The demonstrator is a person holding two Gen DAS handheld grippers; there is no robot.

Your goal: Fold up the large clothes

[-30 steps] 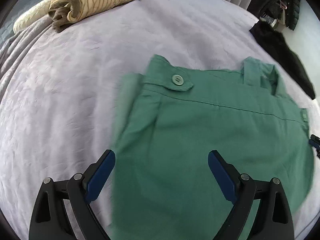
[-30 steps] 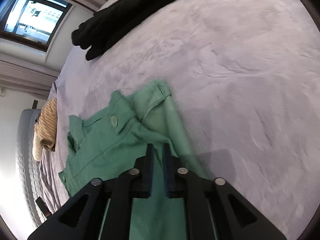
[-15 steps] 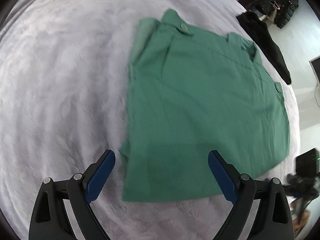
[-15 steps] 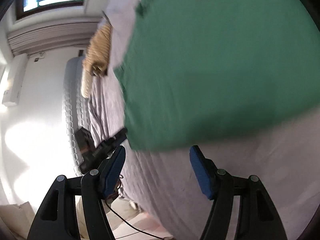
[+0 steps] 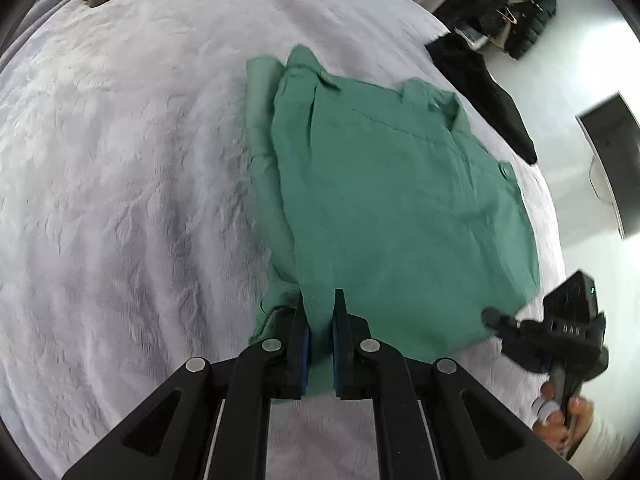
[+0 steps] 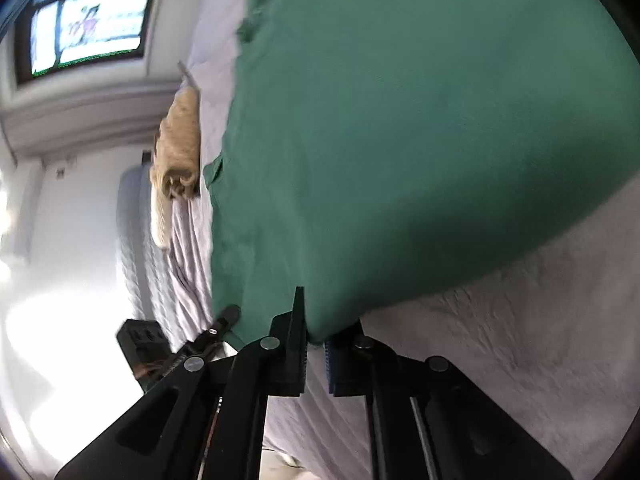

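Both claws, left claw and right claw, are clamping the green garment's near hem; next, carrying it forward, folding.

Daylight fills the room, and my left view is bright and even, sharp at centre. The lens bends the bedspread into a dome, with dark corners. My right view is softer: the window blurs and glares, the white wall below it is blown out, the green garment smeared.
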